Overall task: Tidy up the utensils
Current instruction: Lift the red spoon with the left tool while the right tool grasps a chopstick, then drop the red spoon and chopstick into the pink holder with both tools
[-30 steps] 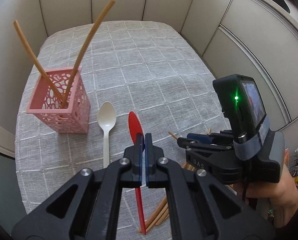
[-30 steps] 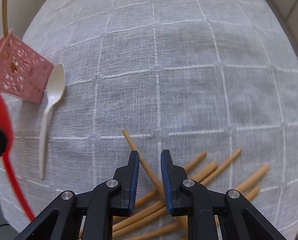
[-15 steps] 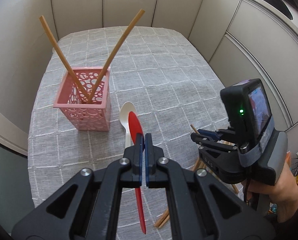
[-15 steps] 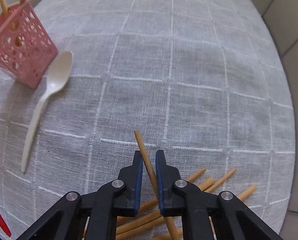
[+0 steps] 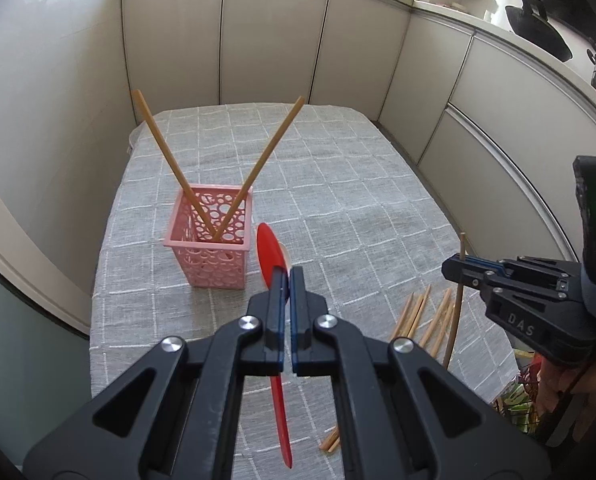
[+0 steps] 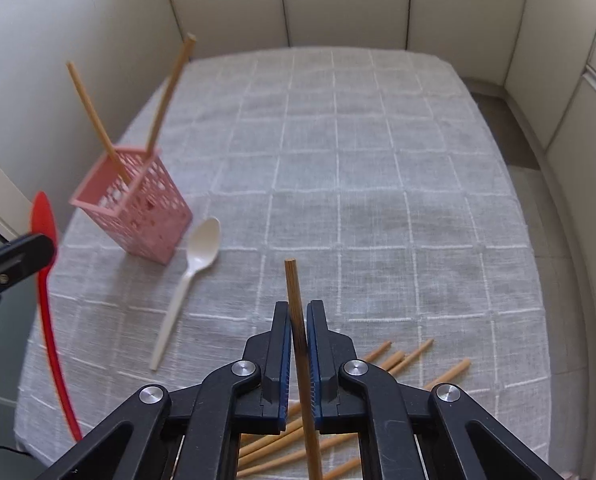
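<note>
While the left tool [image 5: 285, 280] is clamping a red spoon [image 5: 269, 250], the right tool [image 6: 298, 316] is gripping a wooden chopstick [image 6: 294, 300] above the desk [image 6: 378, 160]

Soft daylight; fisheye edges bowed; right view's left side motion-blurred

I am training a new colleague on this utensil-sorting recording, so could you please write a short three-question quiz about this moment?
1. True or false: the left gripper is shut on the red spoon.
2. How many chopsticks stand in the pink basket?
3. Where is the white spoon? A) in the basket B) lying on the tablecloth C) in the right gripper

Key: 1. True. 2. Two. 3. B; the right gripper is shut on a chopstick.
</note>
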Tool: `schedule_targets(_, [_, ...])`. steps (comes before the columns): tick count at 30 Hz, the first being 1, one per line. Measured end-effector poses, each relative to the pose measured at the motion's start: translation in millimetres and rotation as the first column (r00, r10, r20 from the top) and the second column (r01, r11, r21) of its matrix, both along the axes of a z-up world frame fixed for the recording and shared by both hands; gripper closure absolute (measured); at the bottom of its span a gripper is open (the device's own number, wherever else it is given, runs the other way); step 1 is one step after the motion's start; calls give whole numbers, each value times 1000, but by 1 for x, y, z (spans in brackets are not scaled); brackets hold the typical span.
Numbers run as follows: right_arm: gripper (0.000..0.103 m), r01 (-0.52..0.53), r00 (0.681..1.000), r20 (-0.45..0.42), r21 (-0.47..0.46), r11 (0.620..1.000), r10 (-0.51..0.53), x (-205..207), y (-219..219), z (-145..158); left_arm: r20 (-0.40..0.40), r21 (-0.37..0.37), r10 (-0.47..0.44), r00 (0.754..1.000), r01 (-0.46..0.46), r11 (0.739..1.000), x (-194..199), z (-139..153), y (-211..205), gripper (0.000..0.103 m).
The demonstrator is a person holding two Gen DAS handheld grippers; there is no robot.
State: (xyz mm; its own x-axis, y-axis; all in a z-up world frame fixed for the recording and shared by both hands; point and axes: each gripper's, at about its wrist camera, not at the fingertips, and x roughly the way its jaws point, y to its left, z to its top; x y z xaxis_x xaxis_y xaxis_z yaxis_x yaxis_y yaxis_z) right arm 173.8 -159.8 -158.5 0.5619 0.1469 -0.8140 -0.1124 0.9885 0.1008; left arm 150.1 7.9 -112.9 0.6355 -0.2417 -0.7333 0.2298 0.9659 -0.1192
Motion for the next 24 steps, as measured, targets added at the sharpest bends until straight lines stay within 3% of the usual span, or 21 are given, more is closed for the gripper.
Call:
schedule_targets(9, [98,-9,981,193,118,993,-14,-35,-2,66,167,-71,77,983,-66,995,-15,44,35,101])
schedule_targets(16, [98,-22,954,297,214,977,-44,-31,7,92,331,-157,185,925,-139,978,-13,68,56,101])
schedule_targets(24, [98,-32,939,336,306,952,-76,-16,18,108,469,-163,252,847,-197,967,16,66,54,101])
